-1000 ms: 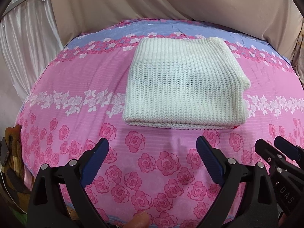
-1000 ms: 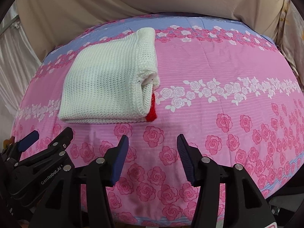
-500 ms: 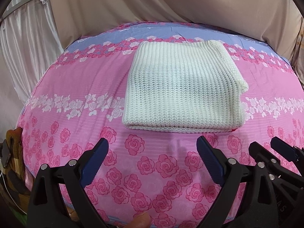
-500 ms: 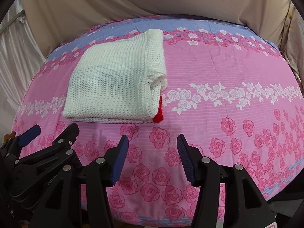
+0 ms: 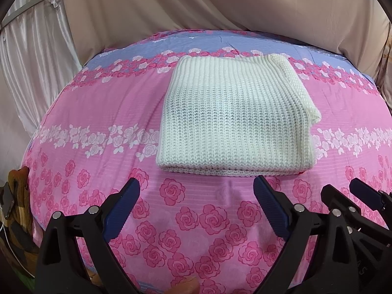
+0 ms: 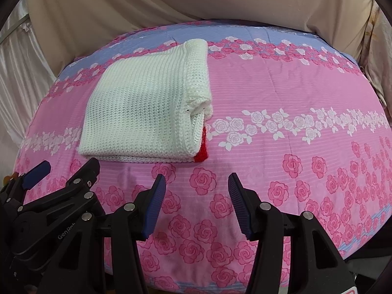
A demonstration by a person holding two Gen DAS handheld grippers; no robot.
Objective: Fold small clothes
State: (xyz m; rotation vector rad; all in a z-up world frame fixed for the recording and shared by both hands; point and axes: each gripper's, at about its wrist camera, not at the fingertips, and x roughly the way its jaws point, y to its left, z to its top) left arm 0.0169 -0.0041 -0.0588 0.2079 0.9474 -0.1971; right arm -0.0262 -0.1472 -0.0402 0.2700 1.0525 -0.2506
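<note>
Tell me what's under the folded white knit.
Under the folded white knit lies the pink rose-print sheet. A red knitted edge sticks out at its near right corner; the rest is covered.

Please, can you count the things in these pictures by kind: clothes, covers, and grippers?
Folded white knitted garment, a red part showing under its corner: 1
Pink rose-print cover under it: 1
Grippers, both open and empty: 2, left gripper, right gripper
Total: 4

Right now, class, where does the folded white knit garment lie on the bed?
The white knit garment lies folded flat on the rose-print bedsheet, centre-right in the left wrist view and upper left in the right wrist view, beyond both grippers, touching neither.
</note>
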